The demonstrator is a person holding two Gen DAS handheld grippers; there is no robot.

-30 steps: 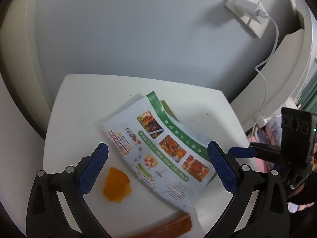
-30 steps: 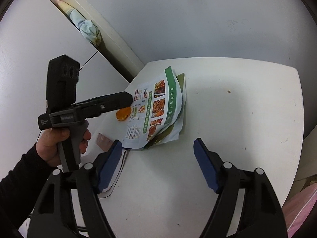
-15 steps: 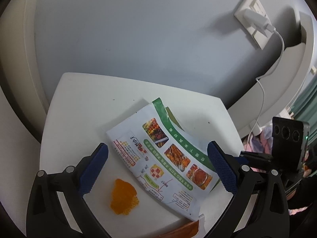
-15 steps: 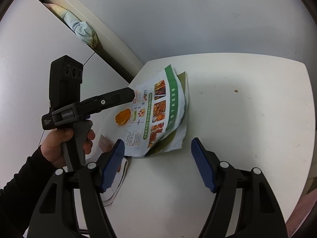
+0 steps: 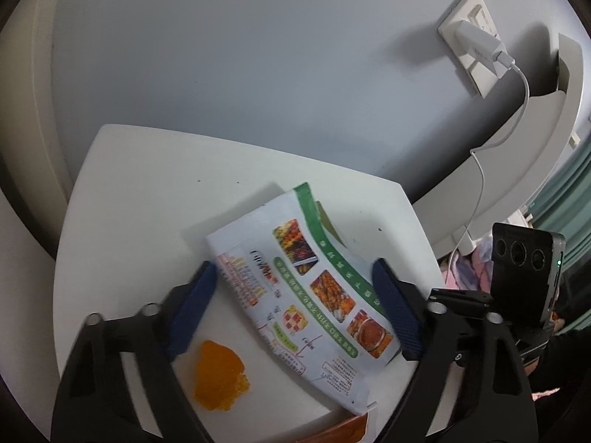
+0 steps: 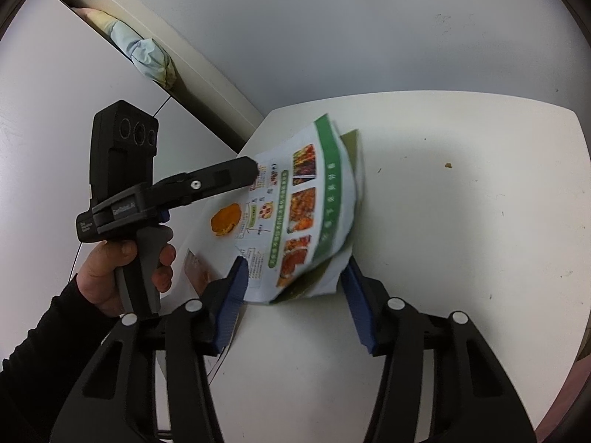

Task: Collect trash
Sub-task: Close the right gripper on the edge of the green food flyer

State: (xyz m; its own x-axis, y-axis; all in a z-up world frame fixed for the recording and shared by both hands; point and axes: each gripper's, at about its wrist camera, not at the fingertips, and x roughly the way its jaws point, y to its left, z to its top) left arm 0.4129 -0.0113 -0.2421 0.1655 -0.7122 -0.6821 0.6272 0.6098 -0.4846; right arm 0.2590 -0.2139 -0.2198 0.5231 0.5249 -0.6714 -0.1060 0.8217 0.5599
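A printed food flyer (image 5: 314, 288) lies on top of other sheets on the small white table (image 5: 147, 192). My left gripper (image 5: 291, 267) straddles its far half, jaws closing, with the blue pads just beside its edges. An orange peel (image 5: 219, 374) lies near the left finger. In the right wrist view the flyer (image 6: 303, 214) has its near end between the pads of my right gripper (image 6: 294, 263), whose jaws are closing too. The peel (image 6: 225, 217) sits left of the flyer, under the left tool's finger (image 6: 221, 177). A hand (image 6: 110, 273) holds that tool.
A brown wrapper (image 6: 195, 269) lies at the table's left edge, also seen as wrapper (image 5: 347, 432). A crumb (image 6: 448, 165) lies on the bare right half of the table (image 6: 461, 221). A wall socket with a charger (image 5: 476, 42) and white cable is at the back right.
Both grippers' jaws have narrowed around the flyer. The right gripper has come up to the flyer's near end, and the left wrist view has tilted slightly.
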